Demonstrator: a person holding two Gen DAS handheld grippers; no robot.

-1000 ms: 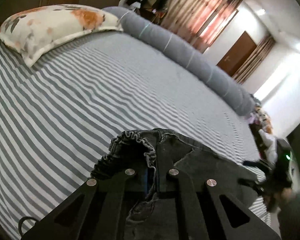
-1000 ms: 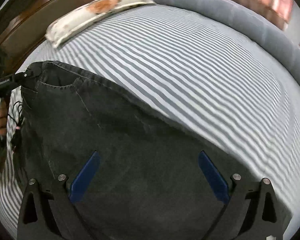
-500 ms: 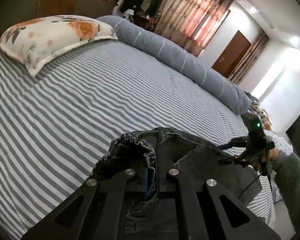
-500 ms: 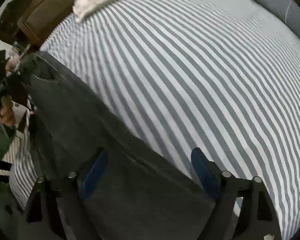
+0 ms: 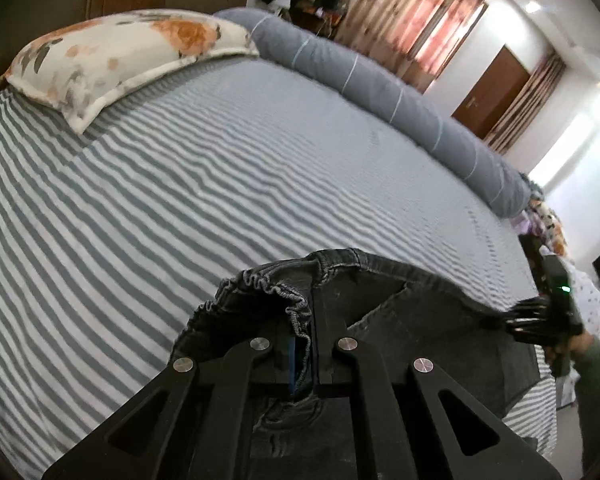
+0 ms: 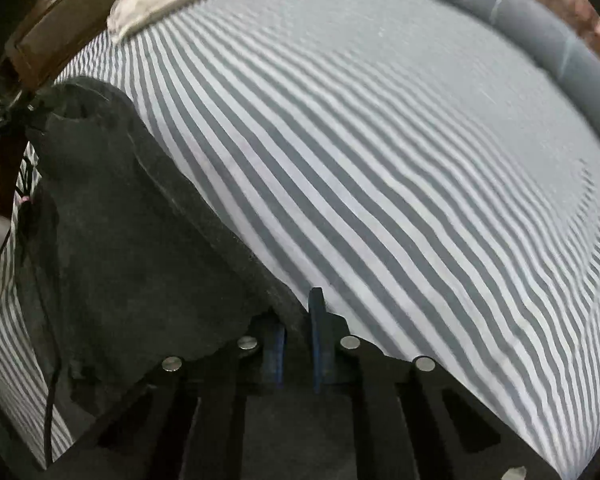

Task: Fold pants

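So the pants (image 6: 132, 248) were dark grey, washed-out denim, laid out along the near edge of the bed (image 6: 380, 160). In the right wrist view their long axis ran from about 10 o'clock, where the waist end sat, down to about 6 o'clock. The far long edge lay as a thick seam line against the striped grey-and-white sheet.

The left gripper (image 5: 306, 344) was fully closed, pinching the gathered elastic waistband, which bunched up in ruffles just above the fingers. In that view the pants (image 5: 400, 320) stretched off toward 3 o'clock, and a slanted pocket opening showed on the fabric. The right gripper (image 5: 516, 318) sat out there at the far end, with a green light on its body and a bit of green sleeve (image 5: 596, 380) behind it.

From the right wrist view, the right gripper (image 6: 300, 332) had its blue pads closing tight on the edge of the denim, with the thick seam caught between them.

Fabric looked soft and faded, a bit rumpled near 7 o'clock. A floral pillow (image 5: 120, 52) sat at the head of the bed around 11 o'clock, and a long grey bolster (image 5: 380, 84) ran along the far side.
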